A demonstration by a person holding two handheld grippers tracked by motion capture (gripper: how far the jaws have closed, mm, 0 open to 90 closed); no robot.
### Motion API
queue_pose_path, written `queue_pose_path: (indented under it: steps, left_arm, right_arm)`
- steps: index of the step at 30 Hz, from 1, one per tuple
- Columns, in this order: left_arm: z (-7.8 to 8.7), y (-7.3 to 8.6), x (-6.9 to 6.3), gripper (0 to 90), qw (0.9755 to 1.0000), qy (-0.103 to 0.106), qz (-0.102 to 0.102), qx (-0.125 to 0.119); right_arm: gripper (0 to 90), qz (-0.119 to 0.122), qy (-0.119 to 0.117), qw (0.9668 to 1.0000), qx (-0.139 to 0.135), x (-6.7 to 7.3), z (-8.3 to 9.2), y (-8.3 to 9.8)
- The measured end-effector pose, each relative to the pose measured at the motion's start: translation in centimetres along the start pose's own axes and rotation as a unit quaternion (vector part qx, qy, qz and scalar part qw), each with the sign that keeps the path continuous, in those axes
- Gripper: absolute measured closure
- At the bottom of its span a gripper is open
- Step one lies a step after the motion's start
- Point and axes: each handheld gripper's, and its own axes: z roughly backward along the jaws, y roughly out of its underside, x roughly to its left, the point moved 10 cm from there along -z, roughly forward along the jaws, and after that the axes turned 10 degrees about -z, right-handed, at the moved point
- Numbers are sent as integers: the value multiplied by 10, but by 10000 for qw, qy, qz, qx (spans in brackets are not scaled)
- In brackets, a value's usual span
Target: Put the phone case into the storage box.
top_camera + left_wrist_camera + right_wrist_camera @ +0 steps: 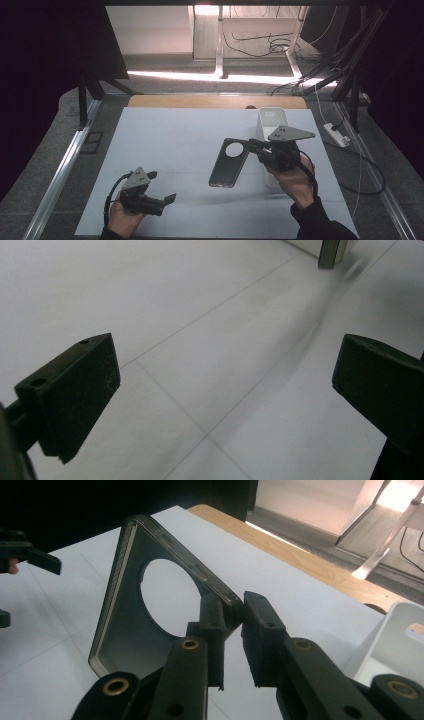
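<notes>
A dark phone case (229,165) with a large round hole near one end hangs tilted above the white table sheet (170,135). My right gripper (252,146) is shut on its upper corner. In the right gripper view the two jaws pinch the rim of the case (125,625) at the right gripper (235,615). My left gripper (161,187) is low at the front left, close over the sheet, open and empty. In the left gripper view the left gripper (225,375) has its jaws wide apart over bare sheet.
A white open bin (272,117) stands at the back right of the sheet, just behind my right hand; its wall (395,630) is close by. A wooden strip (215,101) edges the far side. A power strip (336,135) and cables lie to the right.
</notes>
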Motion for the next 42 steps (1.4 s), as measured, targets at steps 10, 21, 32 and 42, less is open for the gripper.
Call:
queue_pose_path:
  steps: [10,21,32,42]
  left_arm:
    - [18,19,7,0,9994,-297,133,64]
    - [41,41,10,0,9970,-722,208,175]
    - [53,62,12,0,9949,-879,307,400]
    - [57,65,9,0,9956,-836,299,298]
  right_arm:
    - [784,-31,126,9998,-116,-14,6,-9]
    - [784,-93,246,9994,-220,-30,13,-20]
    - [785,-217,377,9987,-267,-48,18,-30]
    - [785,-268,574,9976,-280,-68,23,-35]
